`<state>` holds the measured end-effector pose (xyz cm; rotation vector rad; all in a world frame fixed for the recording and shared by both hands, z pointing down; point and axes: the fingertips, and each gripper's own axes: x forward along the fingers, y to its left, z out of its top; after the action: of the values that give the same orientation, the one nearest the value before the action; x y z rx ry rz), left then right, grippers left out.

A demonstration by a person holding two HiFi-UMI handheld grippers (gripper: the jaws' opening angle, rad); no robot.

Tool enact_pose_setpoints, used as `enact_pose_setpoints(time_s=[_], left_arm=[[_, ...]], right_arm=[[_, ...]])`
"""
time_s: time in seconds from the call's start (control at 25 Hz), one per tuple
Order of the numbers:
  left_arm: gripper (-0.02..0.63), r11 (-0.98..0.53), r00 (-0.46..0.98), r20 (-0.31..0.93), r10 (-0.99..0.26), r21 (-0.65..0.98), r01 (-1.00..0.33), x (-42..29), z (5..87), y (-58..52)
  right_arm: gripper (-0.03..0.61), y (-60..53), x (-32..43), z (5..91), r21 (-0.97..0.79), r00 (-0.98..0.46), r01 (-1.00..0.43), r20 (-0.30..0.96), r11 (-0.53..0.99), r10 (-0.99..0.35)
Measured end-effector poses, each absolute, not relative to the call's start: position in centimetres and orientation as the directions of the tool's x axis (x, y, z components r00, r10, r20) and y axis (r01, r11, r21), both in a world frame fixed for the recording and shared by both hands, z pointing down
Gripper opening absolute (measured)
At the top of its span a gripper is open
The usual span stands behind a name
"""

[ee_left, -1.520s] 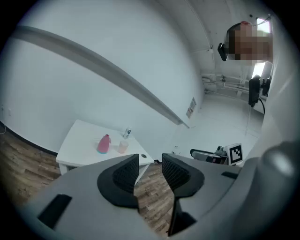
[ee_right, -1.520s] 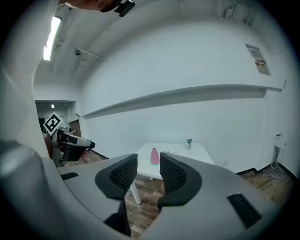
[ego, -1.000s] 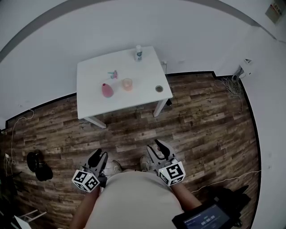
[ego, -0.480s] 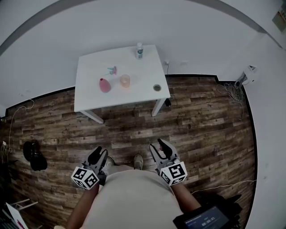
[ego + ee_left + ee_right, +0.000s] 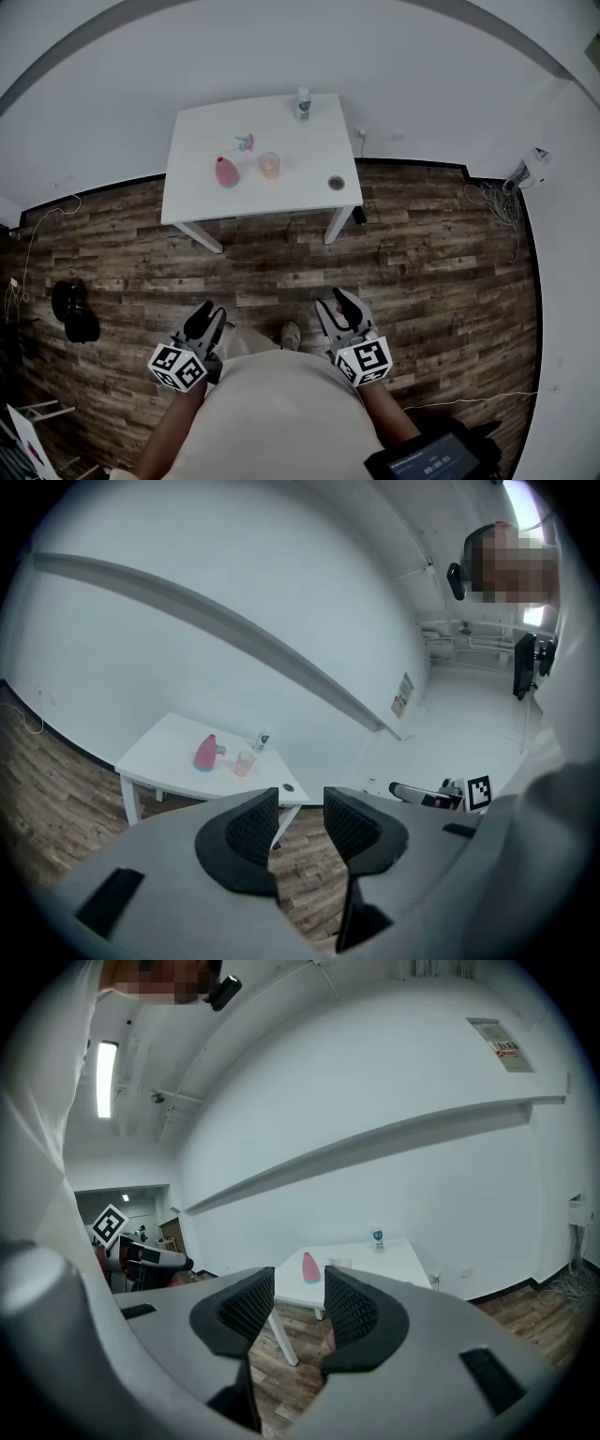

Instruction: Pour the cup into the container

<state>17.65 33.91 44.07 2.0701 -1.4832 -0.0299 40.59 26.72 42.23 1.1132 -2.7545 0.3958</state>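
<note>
White tabletop (image 5: 197,202) is sitting in the upper middle of the head view, well apart from both claws low in the frame. Left claw (image 5: 206,319) is hanging over the wooden floor (image 5: 422,244), jaws nearly together and gripping nothing. On the tabletop, a pink bottle (image 5: 226,172) is standing just left of the cup (image 5: 270,165), with a small round container (image 5: 336,183) further right. Right claw (image 5: 336,309) is likewise nearly closed and empty. The cup is lying straight ahead, about midway between the claws, so neither looks nearer.
</note>
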Motion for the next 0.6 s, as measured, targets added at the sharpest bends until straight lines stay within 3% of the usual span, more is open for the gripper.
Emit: enact_pose_setpoints(time_s=[0.6], left_arm=[[0.160, -0.148, 0.345, 0.342, -0.874, 0.488, -0.860, 17.1, 45.2, 34.1]], right_arm=[[0.155, 25.0, 40.2, 43.5, -0.198, -0.727, -0.684, 0.264, 0.702, -0.634]])
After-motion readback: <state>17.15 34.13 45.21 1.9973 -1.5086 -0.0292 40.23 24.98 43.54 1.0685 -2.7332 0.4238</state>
